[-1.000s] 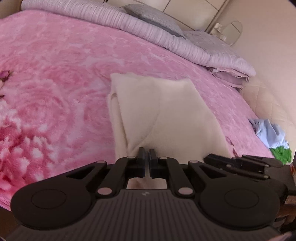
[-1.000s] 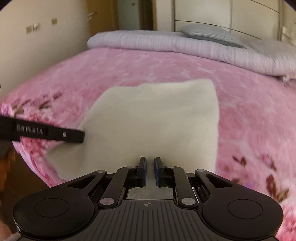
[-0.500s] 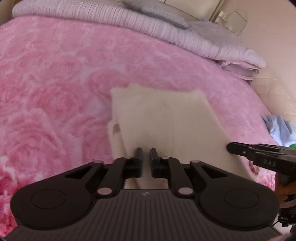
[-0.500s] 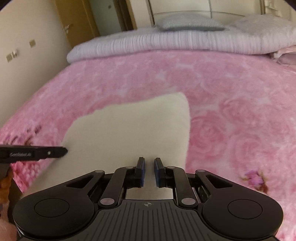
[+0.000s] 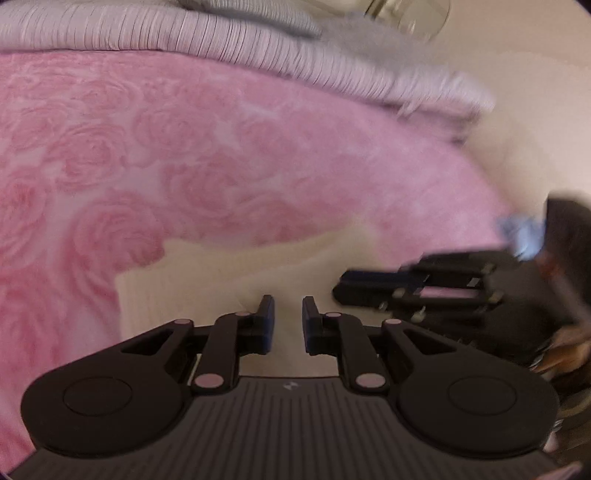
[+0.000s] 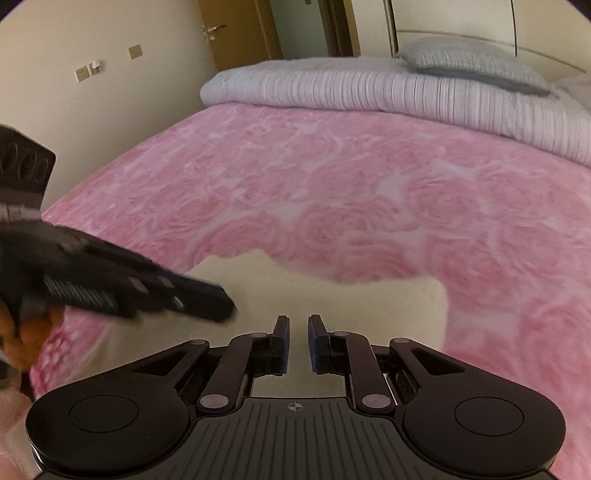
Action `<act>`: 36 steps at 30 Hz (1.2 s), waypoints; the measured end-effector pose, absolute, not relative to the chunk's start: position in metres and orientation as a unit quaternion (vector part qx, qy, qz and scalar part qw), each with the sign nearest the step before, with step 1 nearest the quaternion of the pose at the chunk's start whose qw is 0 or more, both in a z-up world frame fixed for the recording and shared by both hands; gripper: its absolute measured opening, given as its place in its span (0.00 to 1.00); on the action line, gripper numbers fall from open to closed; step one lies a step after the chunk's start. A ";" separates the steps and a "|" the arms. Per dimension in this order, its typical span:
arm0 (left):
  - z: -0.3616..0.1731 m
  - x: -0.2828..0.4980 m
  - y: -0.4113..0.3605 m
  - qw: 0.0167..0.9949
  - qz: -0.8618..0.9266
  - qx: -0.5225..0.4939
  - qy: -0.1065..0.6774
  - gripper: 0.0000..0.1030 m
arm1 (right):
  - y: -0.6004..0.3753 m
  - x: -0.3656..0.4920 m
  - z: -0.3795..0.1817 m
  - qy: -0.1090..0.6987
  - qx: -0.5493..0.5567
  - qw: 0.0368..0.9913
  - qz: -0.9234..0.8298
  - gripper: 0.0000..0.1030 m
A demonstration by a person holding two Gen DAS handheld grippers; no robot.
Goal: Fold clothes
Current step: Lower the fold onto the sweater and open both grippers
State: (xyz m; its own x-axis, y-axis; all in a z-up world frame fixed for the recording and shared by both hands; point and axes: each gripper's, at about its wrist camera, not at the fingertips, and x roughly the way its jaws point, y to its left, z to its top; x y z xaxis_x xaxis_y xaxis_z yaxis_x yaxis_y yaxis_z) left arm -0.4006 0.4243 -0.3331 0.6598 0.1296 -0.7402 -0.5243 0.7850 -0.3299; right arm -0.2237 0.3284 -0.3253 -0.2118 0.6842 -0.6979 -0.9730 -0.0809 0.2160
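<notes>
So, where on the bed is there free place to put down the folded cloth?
The pink rose blanket lies bare between the cream garment and the rolled lilac duvet, widest in the middle and toward its right side. It is crowded close in, where the left gripper and the right gripper meet over the garment.

Pink rose-patterned blanket (image 6: 369,192) spread over the bed. Ribbed lilac quilt (image 6: 332,88) rolled along the far end, grey pillow (image 6: 469,62) on top. Wooden door (image 6: 232,29) beyond, wall switches (image 6: 135,51) beside it. Blurred blue cloth (image 5: 524,232) at bed's edge.
</notes>
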 end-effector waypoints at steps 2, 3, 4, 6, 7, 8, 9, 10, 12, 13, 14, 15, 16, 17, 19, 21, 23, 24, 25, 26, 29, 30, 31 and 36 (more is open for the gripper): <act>-0.347 -0.401 0.432 0.870 0.191 -0.276 0.361 0.03 | 0.340 -0.215 -0.338 0.342 -0.213 0.598 0.693 0.12; -0.352 -0.404 0.436 0.870 0.192 -0.286 0.354 0.03 | 0.343 -0.209 -0.342 0.345 -0.203 0.600 0.693 0.10; -0.354 -0.408 0.438 0.870 0.193 -0.297 0.344 0.03 | 0.344 -0.203 -0.344 0.349 -0.189 0.603 0.692 0.06; -0.356 -0.414 0.440 0.871 0.198 -0.308 0.327 0.03 | 0.343 -0.192 -0.346 0.354 -0.156 0.622 0.681 0.00; -0.354 -0.416 0.439 0.873 0.203 -0.307 0.321 0.03 | 0.342 -0.187 -0.347 0.356 -0.139 0.638 0.668 0.00; -0.352 -0.418 0.438 0.874 0.209 -0.304 0.315 0.03 | 0.341 -0.183 -0.347 0.360 -0.128 0.652 0.655 0.00; -0.348 -0.420 0.436 0.875 0.217 -0.300 0.312 0.03 | 0.340 -0.182 -0.346 0.360 -0.130 0.661 0.645 0.00; -0.344 -0.423 0.436 0.875 0.222 -0.299 0.310 0.03 | 0.338 -0.182 -0.342 0.353 -0.138 0.668 0.640 0.00; -0.337 -0.431 0.437 0.872 0.229 -0.307 0.304 0.03 | 0.329 -0.181 -0.333 0.348 -0.137 0.675 0.636 0.00; -0.333 -0.439 0.437 0.869 0.238 -0.312 0.301 0.04 | 0.321 -0.181 -0.327 0.350 -0.132 0.676 0.636 0.00; -0.329 -0.447 0.438 0.866 0.250 -0.315 0.298 0.06 | 0.310 -0.180 -0.322 0.352 -0.125 0.674 0.637 0.00; -0.326 -0.457 0.438 0.861 0.261 -0.322 0.293 0.11 | 0.300 -0.180 -0.317 0.358 -0.117 0.672 0.638 0.00; -0.323 -0.470 0.439 0.856 0.272 -0.335 0.285 0.14 | 0.288 -0.179 -0.313 0.368 -0.108 0.668 0.637 0.00; -0.322 -0.485 0.440 0.848 0.280 -0.356 0.275 0.19 | 0.276 -0.180 -0.310 0.377 -0.101 0.666 0.636 0.00; -0.324 -0.517 0.442 0.825 0.290 -0.416 0.250 0.24 | 0.250 -0.186 -0.307 0.385 -0.095 0.671 0.626 0.06; -0.328 -0.538 0.439 0.804 0.291 -0.463 0.234 0.27 | 0.226 -0.192 -0.306 0.390 -0.093 0.683 0.610 0.18; -0.332 -0.555 0.435 0.785 0.286 -0.502 0.221 0.28 | 0.208 -0.201 -0.305 0.397 -0.088 0.689 0.600 0.35; -0.334 -0.557 0.432 0.782 0.280 -0.510 0.221 0.28 | 0.201 -0.205 -0.306 0.403 -0.083 0.688 0.597 0.35; -0.335 -0.556 0.428 0.782 0.274 -0.514 0.223 0.29 | 0.197 -0.209 -0.307 0.409 -0.077 0.686 0.596 0.35; -0.337 -0.554 0.425 0.781 0.270 -0.515 0.227 0.29 | 0.193 -0.213 -0.308 0.414 -0.072 0.683 0.597 0.35; -0.342 -0.542 0.417 0.784 0.269 -0.503 0.244 0.29 | 0.189 -0.223 -0.309 0.421 -0.061 0.686 0.591 0.35; -0.342 -0.539 0.416 0.789 0.273 -0.491 0.248 0.30 | 0.190 -0.224 -0.309 0.423 -0.060 0.687 0.588 0.35; -0.342 -0.536 0.414 0.795 0.277 -0.477 0.251 0.28 | 0.192 -0.224 -0.309 0.426 -0.058 0.687 0.586 0.35; -0.336 -0.538 0.408 0.820 0.277 -0.441 0.236 0.08 | 0.204 -0.232 -0.309 0.431 -0.069 0.686 0.582 0.35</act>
State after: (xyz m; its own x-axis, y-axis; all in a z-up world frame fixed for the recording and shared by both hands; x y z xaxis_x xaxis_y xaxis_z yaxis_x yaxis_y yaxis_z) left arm -0.5381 0.4078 -0.3358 0.7346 0.2464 -0.6322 -0.6632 0.4577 -0.5921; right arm -0.2318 0.2040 -0.3093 -0.0483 0.7395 -0.6714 -0.8577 0.3138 0.4073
